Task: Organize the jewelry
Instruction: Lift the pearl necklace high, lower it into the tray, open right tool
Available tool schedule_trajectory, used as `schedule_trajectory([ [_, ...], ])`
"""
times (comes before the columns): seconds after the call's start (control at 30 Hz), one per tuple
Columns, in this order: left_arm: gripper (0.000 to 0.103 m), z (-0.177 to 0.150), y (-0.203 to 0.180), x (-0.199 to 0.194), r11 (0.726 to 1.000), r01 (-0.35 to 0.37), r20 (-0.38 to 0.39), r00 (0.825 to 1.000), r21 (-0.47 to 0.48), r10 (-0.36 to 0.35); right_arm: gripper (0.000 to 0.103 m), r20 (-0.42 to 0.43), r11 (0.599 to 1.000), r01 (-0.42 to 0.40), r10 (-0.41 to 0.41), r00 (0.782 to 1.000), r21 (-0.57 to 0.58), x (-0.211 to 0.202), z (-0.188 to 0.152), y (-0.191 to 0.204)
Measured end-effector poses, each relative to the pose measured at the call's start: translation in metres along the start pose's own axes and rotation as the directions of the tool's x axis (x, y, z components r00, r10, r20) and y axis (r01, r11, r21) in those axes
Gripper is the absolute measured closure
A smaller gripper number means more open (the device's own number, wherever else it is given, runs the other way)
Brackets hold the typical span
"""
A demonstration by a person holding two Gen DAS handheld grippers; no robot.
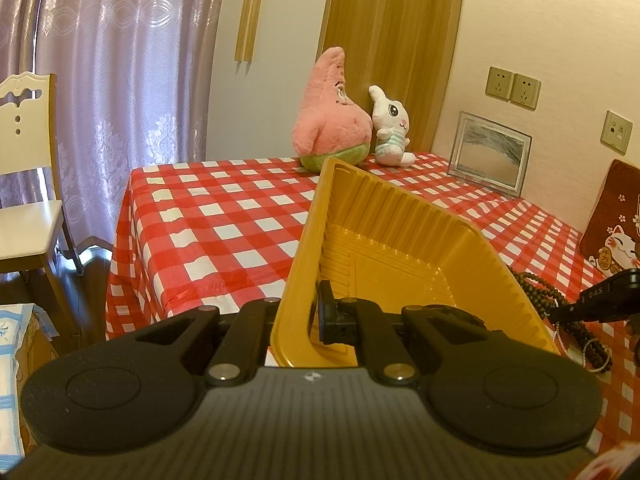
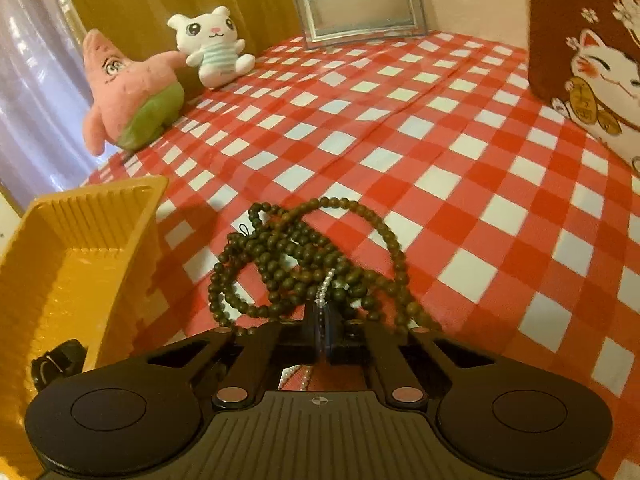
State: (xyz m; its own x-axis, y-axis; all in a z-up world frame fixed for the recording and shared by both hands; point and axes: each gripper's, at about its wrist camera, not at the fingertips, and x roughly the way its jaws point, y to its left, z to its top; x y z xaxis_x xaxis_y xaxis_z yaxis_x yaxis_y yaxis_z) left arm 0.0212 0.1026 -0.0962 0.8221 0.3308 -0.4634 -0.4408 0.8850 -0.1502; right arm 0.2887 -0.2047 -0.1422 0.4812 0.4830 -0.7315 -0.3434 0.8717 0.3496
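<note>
My left gripper (image 1: 298,320) is shut on the near wall of a yellow plastic tray (image 1: 400,248) and holds it tilted above the checked table; the tray is empty. The tray also shows at the left of the right wrist view (image 2: 80,248). My right gripper (image 2: 322,328) is shut on a thin white pearl strand (image 2: 326,284) that hangs from the fingertips. Under and beyond it lies a tangled pile of dark wooden bead necklaces (image 2: 304,256) on the tablecloth, also at the right of the left wrist view (image 1: 544,292). The right gripper shows there too (image 1: 600,300).
A pink star plush (image 1: 332,120) and a white rabbit plush (image 1: 390,128) stand at the table's far edge, with a glass picture frame (image 1: 490,152) against the wall. A brown lucky-cat cushion (image 2: 592,40) is at the right. A white chair (image 1: 28,184) stands left of the table.
</note>
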Motion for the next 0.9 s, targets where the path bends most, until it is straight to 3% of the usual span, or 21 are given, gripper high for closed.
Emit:
schedule_trajectory([
  [0.2,0.097,0.0,0.0,0.0,1.0,0.0,0.0,1.0,0.0,0.0,0.101,0.015,0.997,-0.028,0.027,1.0,0.072,-0.031,-0.006,-0.023],
  [0.43,0.097,0.0,0.0,0.0,1.0,0.0,0.0,1.0,0.001,0.0,0.101,0.075,0.975,-0.161,0.152,0.986,0.15,-0.085,-0.005,-0.049],
  [0.67,0.097,0.0,0.001,0.0,1.0,0.001,0.002,1.0,0.006,-0.001,0.101,0.146,0.965,-0.232,0.214,0.966,0.121,-0.132,0.014,-0.045],
  [0.9,0.097,0.0,0.0,-0.001,1.0,0.001,0.003,1.0,0.006,-0.001,0.101,0.214,0.95,-0.307,0.291,0.932,0.048,-0.167,0.035,-0.021],
])
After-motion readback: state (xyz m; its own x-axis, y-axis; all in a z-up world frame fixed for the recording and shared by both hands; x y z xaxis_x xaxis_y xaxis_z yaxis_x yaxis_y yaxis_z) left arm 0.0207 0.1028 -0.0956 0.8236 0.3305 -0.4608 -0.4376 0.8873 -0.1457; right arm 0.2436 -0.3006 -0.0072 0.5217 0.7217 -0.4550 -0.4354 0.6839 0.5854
